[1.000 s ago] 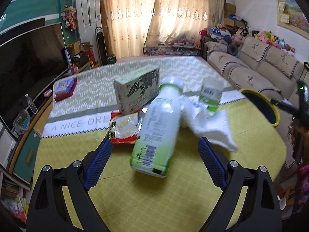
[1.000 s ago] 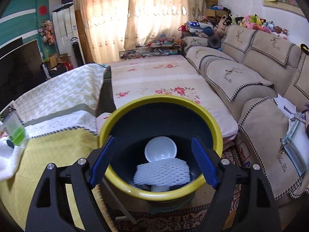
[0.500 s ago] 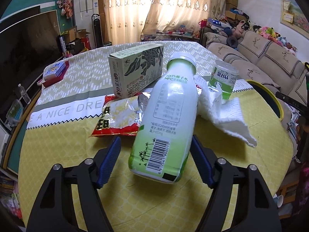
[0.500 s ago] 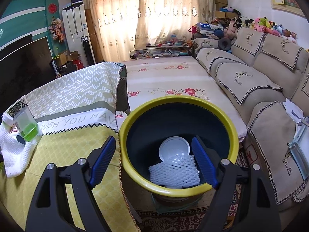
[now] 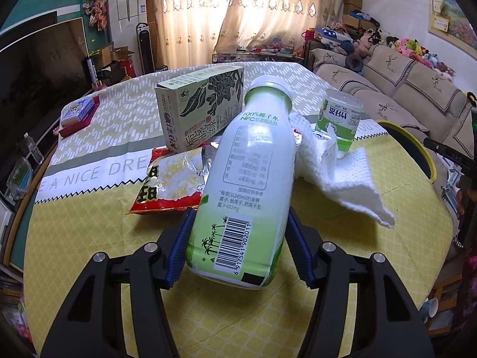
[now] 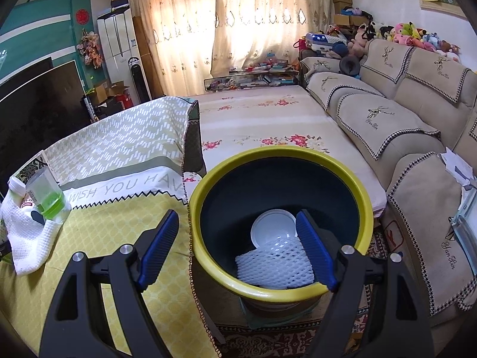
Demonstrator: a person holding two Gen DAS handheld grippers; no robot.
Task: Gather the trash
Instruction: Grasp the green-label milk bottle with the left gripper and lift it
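I find my left claw (image 5: 238, 246) closing around the base of the bottle (image 5: 249, 185) lying on the tabletop (image 5: 89, 238), pads seemingly at its sides, grip unconfirmed. My right claw (image 6: 237, 247) waits wide and empty over the bin (image 6: 280, 291), ready for drop-offs.

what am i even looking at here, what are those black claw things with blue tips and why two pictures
Those claws are hand-held grippers, one in each of a person's hands, each with a camera looking along its fingers. The left gripper is closing around a bottle lying on the table; its pads look to be at the sides. Behind lie a snack bag, a carton, a white towel and a small cup. The right gripper is open and empty, over a yellow-rimmed bin holding a white lid and foam netting.
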